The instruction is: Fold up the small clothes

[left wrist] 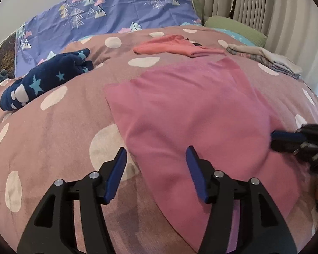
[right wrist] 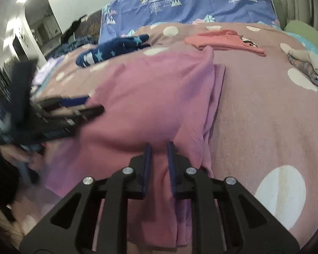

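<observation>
A pink garment (left wrist: 190, 116) lies partly folded on the dotted bedspread (left wrist: 53, 137). My left gripper (left wrist: 156, 154) is open and empty, its fingers astride the garment's near left edge. My right gripper (right wrist: 159, 148) is shut on a bunched fold of the pink garment (right wrist: 148, 97) at its near edge. The right gripper also shows blurred at the right in the left wrist view (left wrist: 286, 139). The left gripper shows blurred at the left in the right wrist view (right wrist: 80, 110).
A dark blue star-print garment (left wrist: 46, 78) lies at the left. A folded coral garment (left wrist: 176, 46) lies beyond. A stack of folded clothes (left wrist: 269, 61) sits at the right. Blue tree-print bedding (left wrist: 108, 14) and curtains (left wrist: 265, 4) stand behind.
</observation>
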